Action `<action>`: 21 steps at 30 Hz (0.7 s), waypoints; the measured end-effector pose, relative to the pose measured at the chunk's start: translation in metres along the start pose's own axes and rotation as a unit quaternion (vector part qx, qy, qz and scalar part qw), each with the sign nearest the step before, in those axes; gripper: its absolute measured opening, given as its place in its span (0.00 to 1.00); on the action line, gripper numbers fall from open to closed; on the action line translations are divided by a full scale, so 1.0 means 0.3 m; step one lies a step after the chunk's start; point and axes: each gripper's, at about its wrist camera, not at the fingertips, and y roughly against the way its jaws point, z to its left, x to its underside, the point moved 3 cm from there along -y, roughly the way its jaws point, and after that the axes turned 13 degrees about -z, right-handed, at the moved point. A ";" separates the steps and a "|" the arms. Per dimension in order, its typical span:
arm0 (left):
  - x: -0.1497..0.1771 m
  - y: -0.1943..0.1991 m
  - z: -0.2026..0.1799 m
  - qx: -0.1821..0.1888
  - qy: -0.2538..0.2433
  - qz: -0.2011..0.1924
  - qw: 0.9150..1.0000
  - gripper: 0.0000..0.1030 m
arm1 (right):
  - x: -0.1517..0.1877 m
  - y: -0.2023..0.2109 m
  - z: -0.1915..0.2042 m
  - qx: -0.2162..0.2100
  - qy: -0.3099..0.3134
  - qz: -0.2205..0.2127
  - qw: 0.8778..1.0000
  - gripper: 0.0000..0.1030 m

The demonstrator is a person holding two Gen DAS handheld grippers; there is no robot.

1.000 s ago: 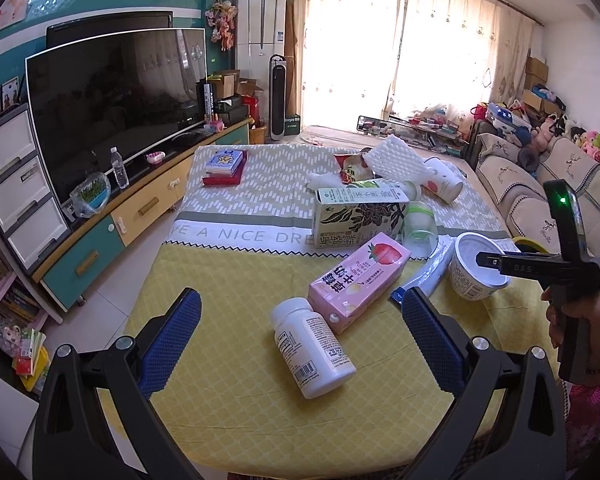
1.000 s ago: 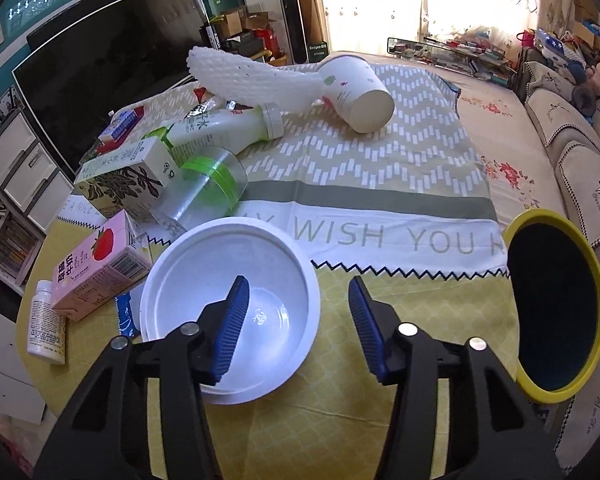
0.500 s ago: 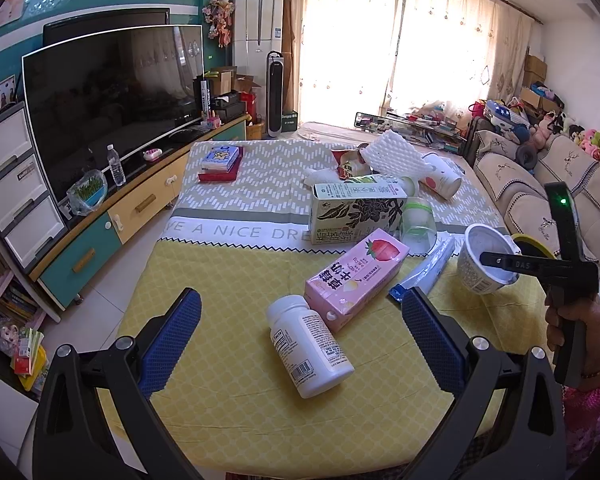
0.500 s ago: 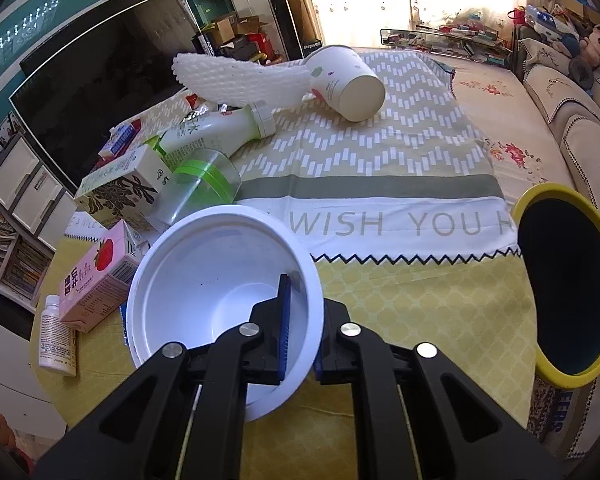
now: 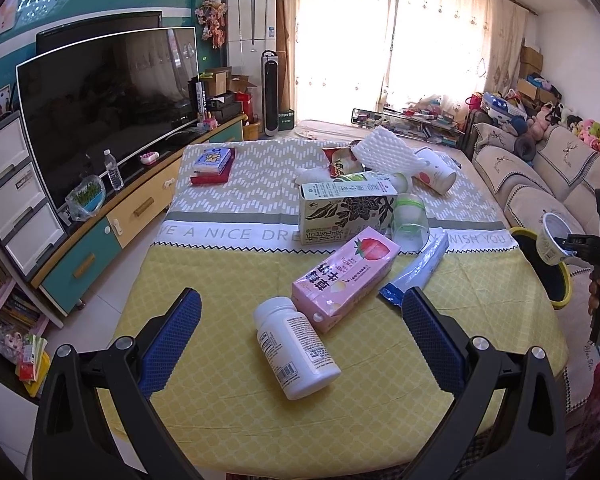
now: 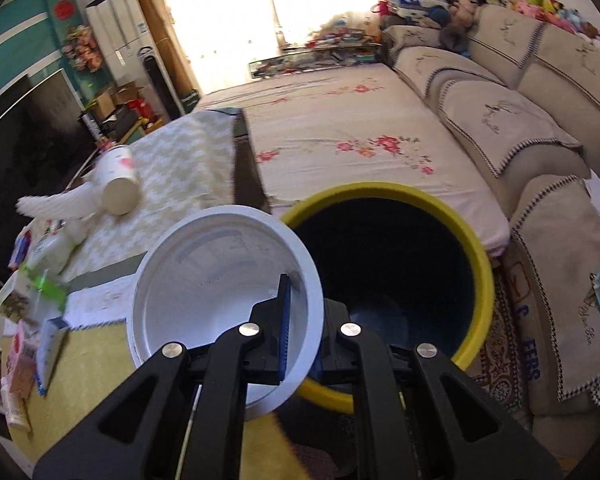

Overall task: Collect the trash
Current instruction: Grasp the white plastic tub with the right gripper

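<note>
1. Two tongs in view: left gripper point(image 5: 300, 322) released, its blue-padded fingers point(image 5: 172, 332) spread wide and grasping nothing, hanging above the near edge of the yellow-patterned tablecloth point(image 5: 220, 380).
2. Right gripper point(image 6: 302, 326) clenched on the wall of a white round plastic bowl point(image 6: 204, 292): one blue pad inside the bowl, the other finger outside, hidden behind the rim.
3. Bowl held tilted, mouth turned toward the camera, lifted off the table, just left of and partly over the yellow rim of a round bin with dark inside point(image 6: 476, 248); same bowl point(image 5: 550, 238) seen small at the far right of the left wrist view, in front of the bin point(image 5: 562, 292).
4. Between the left fingers, lying on its side: a white plastic pill bottle with a printed label point(image 5: 296, 348), cap end pointing away from the tongs.
5. Just beyond the bottle and touching it: a pink strawberry milk carton point(image 5: 346, 278), lying flat.
6. Right of the carton, ahead of the right finger: a blue and silver foil wrapper point(image 5: 418, 270).
7. Farther ahead: a green and white carton with black leaf print point(image 5: 346, 212), a clear plastic cup with green band point(image 5: 410, 220) beside it, then a white foam sheet point(image 5: 390, 152) and a white paper cup on its side point(image 5: 434, 176).
8. Far left of the tongs, well apart from the trash: two books stacked, blue on red point(image 5: 212, 166).
</note>
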 end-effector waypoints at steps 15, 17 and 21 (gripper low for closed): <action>0.012 -0.060 -0.088 -0.006 -0.022 0.026 0.999 0.96 | 0.073 -0.332 -0.222 0.103 0.018 0.073 0.992 0.18; 0.014 -0.068 -0.091 -0.007 -0.022 0.029 0.999 0.96 | 0.073 -0.326 -0.222 0.102 0.019 0.069 0.992 0.18; 0.025 -0.083 -0.090 -0.010 -0.022 0.035 0.999 0.96 | 0.073 -0.272 -0.201 0.097 0.024 0.053 0.994 0.18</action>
